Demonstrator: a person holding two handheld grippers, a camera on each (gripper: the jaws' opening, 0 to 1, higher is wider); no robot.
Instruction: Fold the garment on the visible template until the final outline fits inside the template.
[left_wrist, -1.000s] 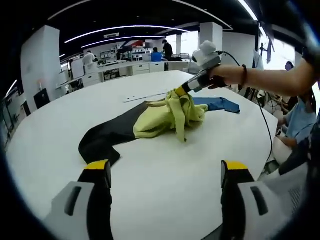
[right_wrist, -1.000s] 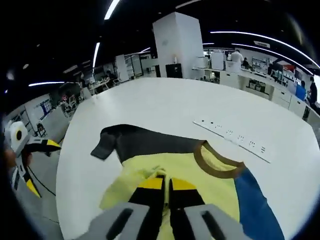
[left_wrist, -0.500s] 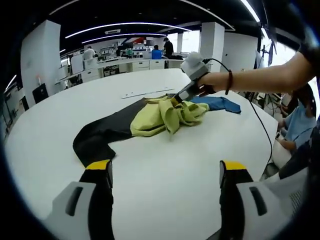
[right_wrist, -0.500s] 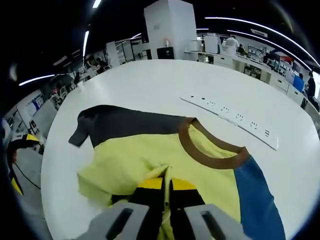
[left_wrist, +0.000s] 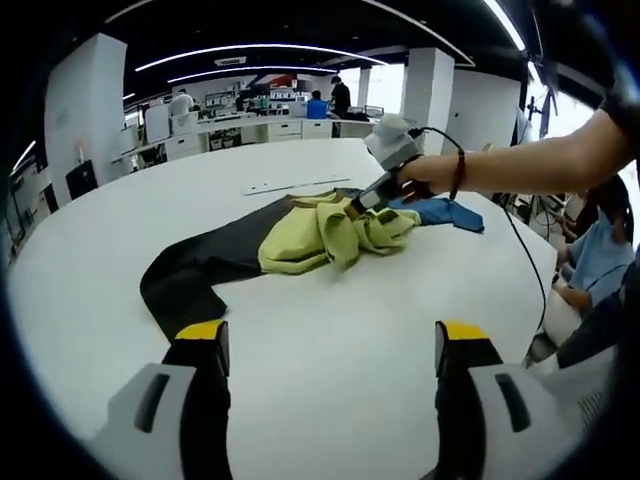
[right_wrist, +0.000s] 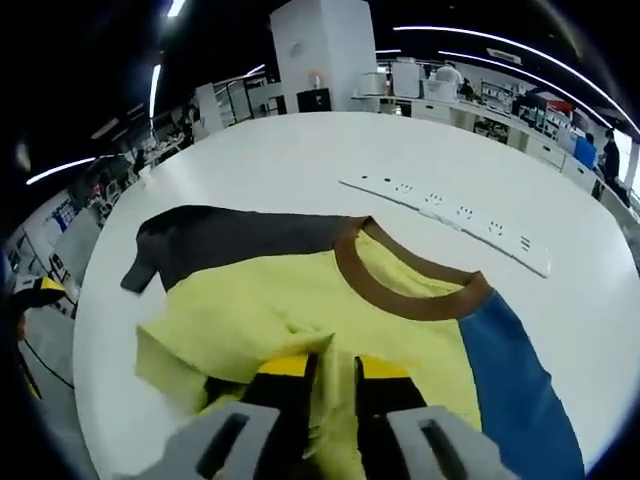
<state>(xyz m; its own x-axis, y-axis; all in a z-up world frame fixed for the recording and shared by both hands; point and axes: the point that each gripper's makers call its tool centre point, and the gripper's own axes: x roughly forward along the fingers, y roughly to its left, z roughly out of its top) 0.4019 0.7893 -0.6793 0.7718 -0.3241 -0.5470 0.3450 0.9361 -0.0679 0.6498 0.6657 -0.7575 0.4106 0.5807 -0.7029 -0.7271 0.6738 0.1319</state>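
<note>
In the left gripper view the garment (left_wrist: 300, 235) lies bunched on the counter (left_wrist: 330, 340), well ahead of the left tool (left_wrist: 335, 345), whose jaws stand wide apart over bare counter. One sleeve (left_wrist: 175, 290) stretches toward the near left. The right tool (left_wrist: 365, 200) sits on the garment's far right side, held by a hand (left_wrist: 425, 178). In the right gripper view the right tool (right_wrist: 335, 375) pinches a fold of the garment (right_wrist: 300, 300); the collar (right_wrist: 400, 290) lies ahead, and a power strip (right_wrist: 450, 215) rests on the counter (right_wrist: 300, 150) beyond it.

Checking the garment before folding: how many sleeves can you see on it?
2: a dark grey sleeve stretched out on one side, a blue sleeve on the other, partly past the view's edge.
</note>
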